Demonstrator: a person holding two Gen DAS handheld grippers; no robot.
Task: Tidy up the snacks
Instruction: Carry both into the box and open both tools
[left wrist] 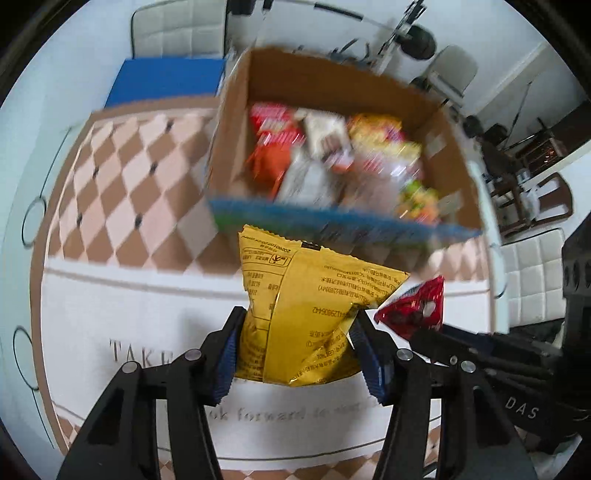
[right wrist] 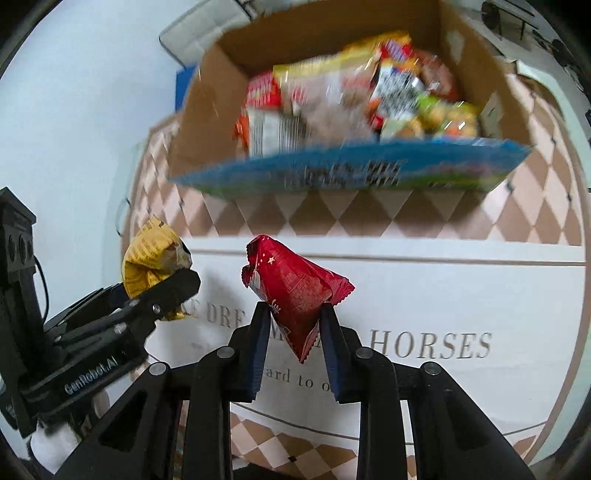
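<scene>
My left gripper (left wrist: 295, 325) is shut on a yellow snack bag (left wrist: 306, 306) and holds it above the mat, in front of the box. My right gripper (right wrist: 293, 314) is shut on a red snack packet (right wrist: 295, 284), also held up. The red packet shows at the right of the left wrist view (left wrist: 413, 306), and the yellow bag at the left of the right wrist view (right wrist: 155, 258). Ahead stands an open cardboard box (left wrist: 236, 122) with a blue front edge, filled with several snack packs (left wrist: 332, 147); it also shows in the right wrist view (right wrist: 207, 110).
A checkered brown and pink mat with a white lettered panel (left wrist: 129, 314) covers the table. A blue object (left wrist: 166, 81) lies behind the box at the left. White padded chairs (left wrist: 177, 29) and dark stands are beyond.
</scene>
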